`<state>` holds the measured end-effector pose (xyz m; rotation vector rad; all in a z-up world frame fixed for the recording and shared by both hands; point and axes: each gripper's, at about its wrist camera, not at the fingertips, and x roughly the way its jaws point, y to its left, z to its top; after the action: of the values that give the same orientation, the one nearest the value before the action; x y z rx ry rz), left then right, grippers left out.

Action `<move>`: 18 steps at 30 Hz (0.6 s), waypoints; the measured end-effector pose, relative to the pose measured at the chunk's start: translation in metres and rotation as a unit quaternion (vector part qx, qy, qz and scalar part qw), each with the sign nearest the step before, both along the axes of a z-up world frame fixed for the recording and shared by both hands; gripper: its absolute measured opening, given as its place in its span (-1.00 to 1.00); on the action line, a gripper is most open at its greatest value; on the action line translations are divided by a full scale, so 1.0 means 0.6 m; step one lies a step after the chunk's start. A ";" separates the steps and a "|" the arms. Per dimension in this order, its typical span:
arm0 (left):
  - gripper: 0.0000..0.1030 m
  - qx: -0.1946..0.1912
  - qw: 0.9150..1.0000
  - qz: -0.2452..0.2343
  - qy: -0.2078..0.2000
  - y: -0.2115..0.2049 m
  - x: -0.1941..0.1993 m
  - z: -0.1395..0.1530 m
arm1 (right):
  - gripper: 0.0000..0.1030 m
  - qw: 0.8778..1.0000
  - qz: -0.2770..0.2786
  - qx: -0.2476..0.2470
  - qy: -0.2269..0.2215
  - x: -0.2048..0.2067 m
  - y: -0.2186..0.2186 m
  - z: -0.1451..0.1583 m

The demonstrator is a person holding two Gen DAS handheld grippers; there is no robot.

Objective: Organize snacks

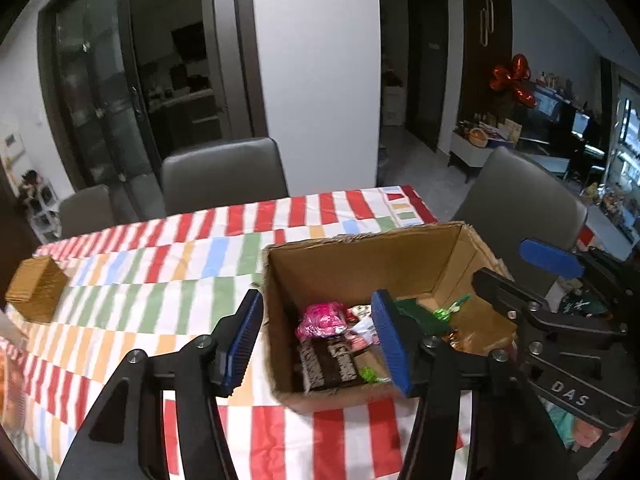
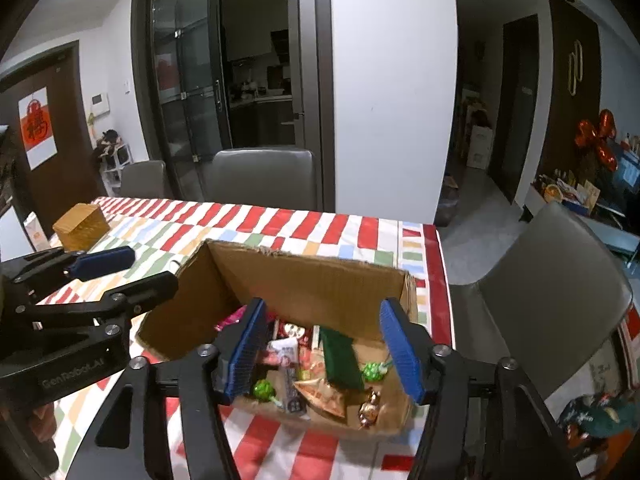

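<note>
Above the near-left corner of the cardboard box (image 1: pixel 360 276), the left gripper (image 1: pixel 320 344) hangs released, its blue ribbed pads spread wide with nothing between them; one pad sits outside the box's left wall, the other over its interior. Over the box's near side, the right gripper (image 2: pixel 332 354) is likewise spread apart and empty, its two blue pads straddling the snacks below.

Inside the box, loose snacks lie in a jumble on the bottom. A pink crinkled wrapper (image 1: pixel 322 320) rests toward the box's left side, with a dark brown bar with white lettering (image 1: pixel 328 364) just nearer than it. A flat dark green packet (image 2: pixel 340 356) lies tilted near the box's middle, a beige triangular packet with red print (image 2: pixel 322 394) touching its near end. Small bright green wrapped candies (image 2: pixel 264 390) sit near the box's front wall, and a gold-and-brown foil candy (image 2: pixel 370 410) lies beside its front right corner.

The box stands open-topped on a tablecloth (image 1: pixel 160 280) striped in red, green, blue and orange. Well left of the box, a small woven basket (image 1: pixel 38 288) stands on the cloth. Grey chairs (image 2: pixel 264 176) stand beyond the box.
</note>
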<state>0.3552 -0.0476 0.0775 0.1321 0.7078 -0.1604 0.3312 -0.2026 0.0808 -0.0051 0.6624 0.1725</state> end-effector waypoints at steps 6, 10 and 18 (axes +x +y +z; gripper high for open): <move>0.26 0.006 0.999 0.019 -0.035 0.013 -0.069 0.015 | 0.43 1.000 0.002 -0.003 -0.017 -0.054 0.006 0.009; 0.39 -0.005 0.998 0.024 -0.054 0.024 -0.120 0.027 | 0.51 0.999 0.000 -0.005 -0.038 -0.102 0.005 0.023; 0.55 -0.013 0.996 0.025 -0.085 0.037 -0.217 0.031 | 0.69 0.997 -0.012 -0.017 -0.080 -0.201 0.002 0.042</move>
<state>0.2251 -0.0255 0.0963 0.1011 0.5396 -0.1094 0.2109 -0.2015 0.1061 -0.0436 0.5059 0.1356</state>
